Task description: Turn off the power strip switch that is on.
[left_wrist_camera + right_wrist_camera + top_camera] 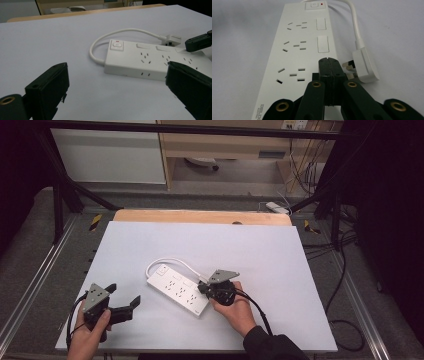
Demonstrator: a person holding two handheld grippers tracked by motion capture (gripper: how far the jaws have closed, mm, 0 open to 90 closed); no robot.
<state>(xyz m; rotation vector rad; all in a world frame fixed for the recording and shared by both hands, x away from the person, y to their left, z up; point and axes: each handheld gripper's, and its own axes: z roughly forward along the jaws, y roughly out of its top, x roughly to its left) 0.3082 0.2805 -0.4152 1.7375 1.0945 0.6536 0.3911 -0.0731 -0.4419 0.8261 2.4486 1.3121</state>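
A white power strip (177, 290) with several sockets and a red-marked main switch (314, 5) lies near the middle of the white table (250, 250). Its short white cable (170, 262) loops back to a white plug (364, 66) lying beside the strip. My right gripper (202, 287) is shut with nothing between its jaws, its tip (328, 62) over the strip's edge next to the plug; contact with the strip cannot be told. My left gripper (123, 295) stands open at the table's front left, aimed at the strip (150, 62), well short of it.
A wooden strip (200, 216) runs along the table's far edge. Black frame bars (60, 195) stand at the back corners, and cables (345, 320) trail on the floor to the right. Bare white tabletop surrounds the power strip.
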